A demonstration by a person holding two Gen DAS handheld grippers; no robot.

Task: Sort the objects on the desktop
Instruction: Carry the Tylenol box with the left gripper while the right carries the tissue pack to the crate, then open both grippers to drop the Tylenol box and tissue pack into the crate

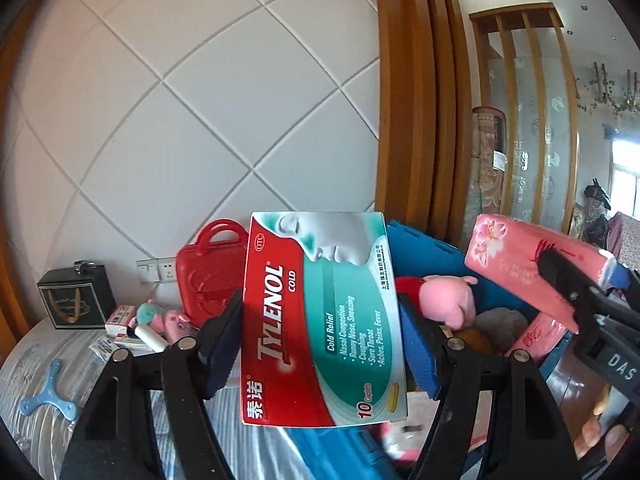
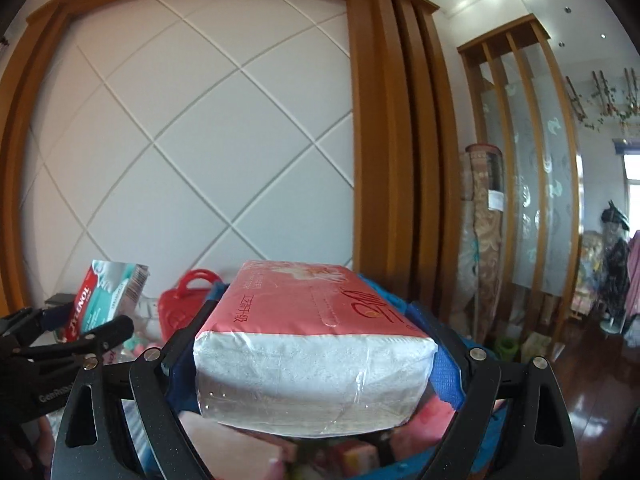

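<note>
Left gripper (image 1: pixel 320 324) clenched on one Tylenol Cold box (image 1: pixel 320 320), held upright in the air; right gripper (image 2: pixel 316 344) clamped across one pink tissue pack (image 2: pixel 312 344), both above the blue bin (image 1: pixel 424 240). Your risks: the soft pack could sag and slip from its side grip; the box may twist in the pads; the two grippers sit near enough to knock. Count: one box, one held pack, a second tissue pack (image 1: pixel 536 336) and one pink pig plush (image 1: pixel 448 300) in the bin, one red case (image 1: pixel 204 276) on the desk

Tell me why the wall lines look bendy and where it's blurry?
Left wrist view: the fisheye lens curves the white panelled wall; the red-and-teal cardboard medicine box is sharp, the bottom edge smeared. Right wrist view: same curving, blur beneath the pink plastic-wrapped tissue pack.
</note>
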